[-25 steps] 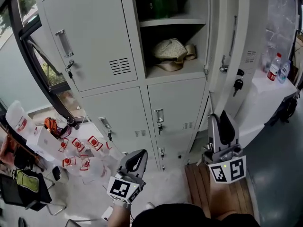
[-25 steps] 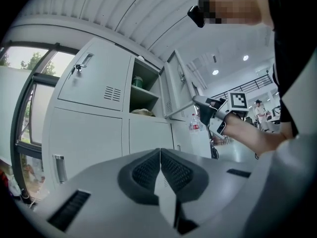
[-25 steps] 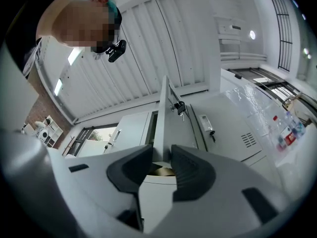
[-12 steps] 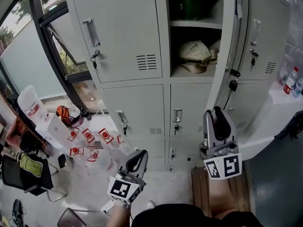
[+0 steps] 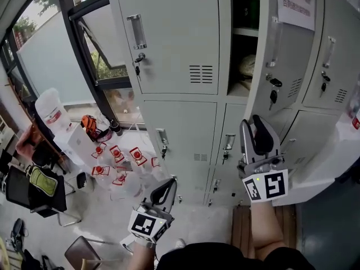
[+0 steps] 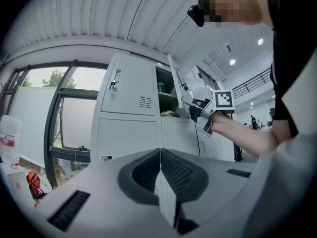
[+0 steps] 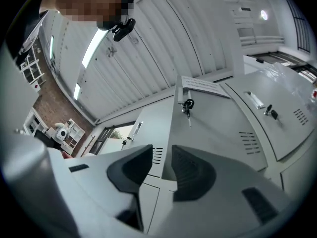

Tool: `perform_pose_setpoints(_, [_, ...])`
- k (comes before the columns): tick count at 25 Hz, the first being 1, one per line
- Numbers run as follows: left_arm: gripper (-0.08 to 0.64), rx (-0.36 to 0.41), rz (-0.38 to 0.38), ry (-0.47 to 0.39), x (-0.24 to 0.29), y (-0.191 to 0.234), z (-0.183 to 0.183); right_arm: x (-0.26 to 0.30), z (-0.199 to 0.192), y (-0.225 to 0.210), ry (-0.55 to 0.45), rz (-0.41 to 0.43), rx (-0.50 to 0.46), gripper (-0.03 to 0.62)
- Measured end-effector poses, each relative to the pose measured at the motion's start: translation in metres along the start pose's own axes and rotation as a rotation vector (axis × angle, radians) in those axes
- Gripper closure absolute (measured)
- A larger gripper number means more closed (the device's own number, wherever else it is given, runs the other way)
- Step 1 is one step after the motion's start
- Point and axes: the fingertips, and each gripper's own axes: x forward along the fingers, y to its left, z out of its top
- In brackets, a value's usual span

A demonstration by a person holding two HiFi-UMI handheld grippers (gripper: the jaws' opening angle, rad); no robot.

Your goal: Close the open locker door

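locker door [image 5: 284,55], the upper one with a paper notice [image 5: 295,4] taped to its face, is seen standing out from its open compartment [image 5: 244,44] at the right of the grey locker bank. its handle [image 5: 274,38] and a key [image 5: 273,94] hanging in the lock are set near the free edge, which shows at the door's left side in the head view. something pale is glimpsed on the shelf inside, but cannot be made out.

the right gripper [image 5: 257,129] is held up below the door and apart from it. its jaws are slightly parted with nothing between them, and the door's edge is framed just beyond them in the right gripper view. the left gripper [image 5: 164,189] is kept low over the floor, its jaws pressed together and empty.

the door is judged to be thin sheet steel: light, stiff and free on its hinges. no grasp should be needed. a flat push on the outer face near the handle edge, far from the hinge, would be expected to swing it shut with least effort. the painted face is likely slippery, so the push is best made square. the dangling key should be avoided, and a rebound allowed for if the door is swung fast.
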Motion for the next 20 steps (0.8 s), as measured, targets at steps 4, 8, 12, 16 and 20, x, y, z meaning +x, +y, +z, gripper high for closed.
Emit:
perform_pose_setpoints(4, [0.537,0.013,0.038,0.001,-0.005,0.010,-0.002,0.021,-0.007,0.005,-0.011,0.040,0.010,0.476])
perform_pose_setpoints(8, [0.537,-0.002,0.070,-0.001,-0.007,0.017,-0.001,0.038,-0.016,0.001,-0.018,0.049,0.032,0.476])
perform_pose_setpoints(12, [0.537,0.006,0.100,0.018,-0.013,0.022,-0.008,0.052,-0.027,-0.008,-0.017,0.039,0.037,0.482])
perform_pose_setpoints(16, [0.537,0.006,0.131,0.035,-0.018,0.029,-0.016,0.065,-0.038,-0.014,-0.012,0.040,0.091,0.482])
perform_pose_setpoints(20, [0.537,0.004,0.148,0.016,-0.016,0.030,-0.011,0.078,-0.051,-0.019,-0.004,0.028,0.115,0.485])
